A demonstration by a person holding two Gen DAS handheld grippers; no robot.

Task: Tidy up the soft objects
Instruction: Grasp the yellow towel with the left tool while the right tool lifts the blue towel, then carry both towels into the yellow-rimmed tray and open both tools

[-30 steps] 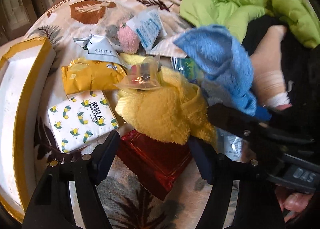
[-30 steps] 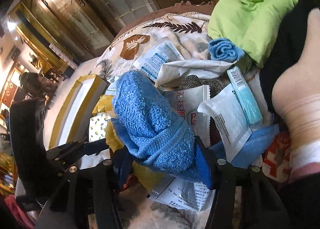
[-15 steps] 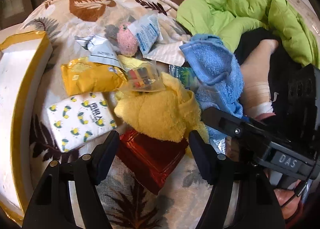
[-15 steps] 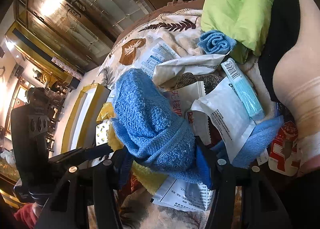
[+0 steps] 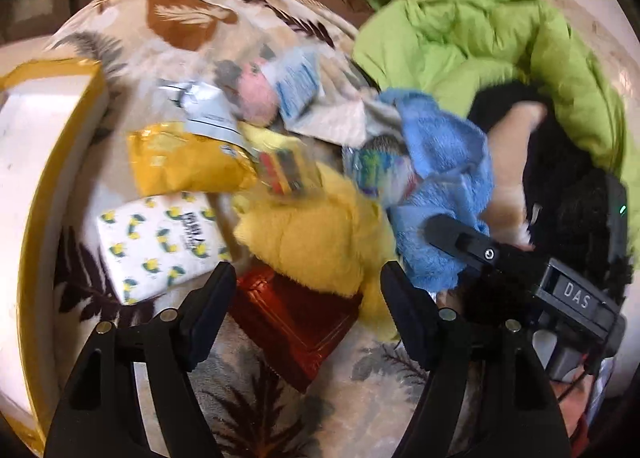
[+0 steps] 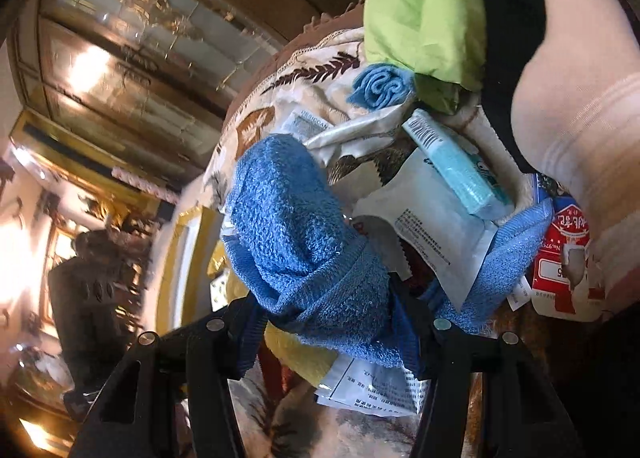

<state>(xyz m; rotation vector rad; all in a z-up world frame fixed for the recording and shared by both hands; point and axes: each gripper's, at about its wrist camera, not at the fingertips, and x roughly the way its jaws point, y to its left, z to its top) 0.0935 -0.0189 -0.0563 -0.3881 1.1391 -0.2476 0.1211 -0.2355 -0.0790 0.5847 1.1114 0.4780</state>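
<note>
Right gripper (image 6: 328,322) clamps blue towel (image 6: 296,242), long axis up-left.

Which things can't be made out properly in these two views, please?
- Left wrist view: print on the lemon-pattern pack, motion-blurred.
- Left wrist view: red packet, top under the yellow towel.
- Right wrist view: right gripper fingertips, buried in the blue towel.

We count two blue towels (image 6: 304,242) (image 6: 380,85), one yellow towel (image 5: 320,242), one green jacket (image 5: 480,45), two grippers (image 5: 306,310) (image 6: 332,334).
</note>
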